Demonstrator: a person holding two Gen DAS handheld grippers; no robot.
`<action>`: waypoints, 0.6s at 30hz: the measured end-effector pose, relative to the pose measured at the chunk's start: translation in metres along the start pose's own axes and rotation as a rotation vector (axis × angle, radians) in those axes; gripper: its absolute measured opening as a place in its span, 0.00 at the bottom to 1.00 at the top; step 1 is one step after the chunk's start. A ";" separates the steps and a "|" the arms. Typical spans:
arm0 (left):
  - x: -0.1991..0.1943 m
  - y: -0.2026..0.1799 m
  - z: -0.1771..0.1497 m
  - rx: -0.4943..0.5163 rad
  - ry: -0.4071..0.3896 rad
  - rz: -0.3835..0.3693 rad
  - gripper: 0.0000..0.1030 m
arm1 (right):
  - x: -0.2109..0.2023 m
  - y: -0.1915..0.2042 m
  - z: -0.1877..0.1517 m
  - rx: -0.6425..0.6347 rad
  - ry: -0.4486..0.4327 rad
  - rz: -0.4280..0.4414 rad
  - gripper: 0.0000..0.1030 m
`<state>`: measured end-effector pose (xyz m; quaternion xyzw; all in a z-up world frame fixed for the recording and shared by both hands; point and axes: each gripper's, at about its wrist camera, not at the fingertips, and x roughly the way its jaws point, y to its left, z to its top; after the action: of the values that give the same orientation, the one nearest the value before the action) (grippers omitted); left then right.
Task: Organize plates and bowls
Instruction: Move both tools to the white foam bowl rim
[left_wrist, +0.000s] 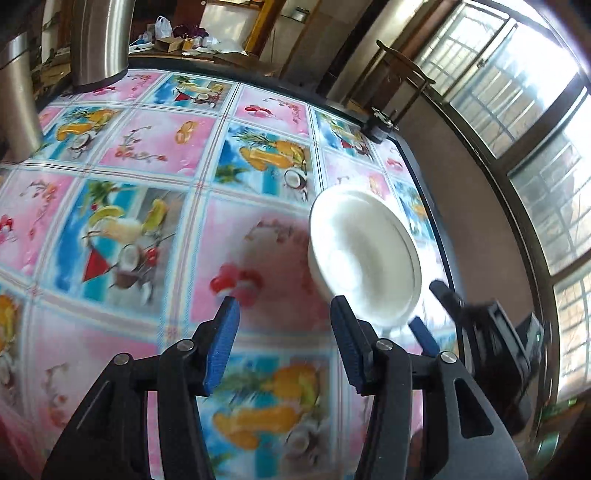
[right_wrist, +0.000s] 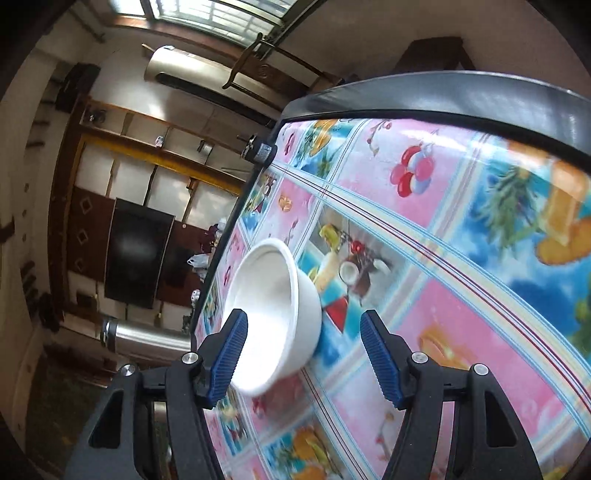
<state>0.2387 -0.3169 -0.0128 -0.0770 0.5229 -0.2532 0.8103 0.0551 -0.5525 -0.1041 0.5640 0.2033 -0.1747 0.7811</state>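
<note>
A white bowl (left_wrist: 364, 254) sits on the fruit-patterned tablecloth (left_wrist: 147, 206) near the table's right edge. My left gripper (left_wrist: 284, 332) is open and empty, just short of the bowl, with its right finger under the bowl's near rim. In the right wrist view the same bowl (right_wrist: 275, 314) lies between the open fingers of my right gripper (right_wrist: 301, 350), whose left pad overlaps the rim. The right gripper also shows in the left wrist view (left_wrist: 428, 314), straddling the bowl's near right rim. No plates are in view.
Two steel cylinders (left_wrist: 101, 40) stand at the table's far left corner; one shows in the right wrist view (right_wrist: 144, 338). A small dark object (left_wrist: 378, 125) sits at the far right table edge. Windows and a wooden chair (left_wrist: 402, 74) lie beyond the right edge.
</note>
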 end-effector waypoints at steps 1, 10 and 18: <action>0.006 -0.001 0.003 -0.012 -0.004 -0.011 0.48 | 0.007 -0.001 0.003 0.007 0.007 0.009 0.65; 0.045 -0.009 0.019 -0.069 0.010 -0.123 0.48 | 0.035 -0.007 0.013 0.010 0.050 0.055 0.49; 0.059 -0.015 0.021 -0.026 0.033 -0.140 0.47 | 0.039 0.002 0.005 -0.026 0.050 0.048 0.44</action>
<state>0.2718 -0.3617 -0.0450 -0.1199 0.5329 -0.3038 0.7806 0.0899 -0.5586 -0.1213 0.5627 0.2114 -0.1390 0.7870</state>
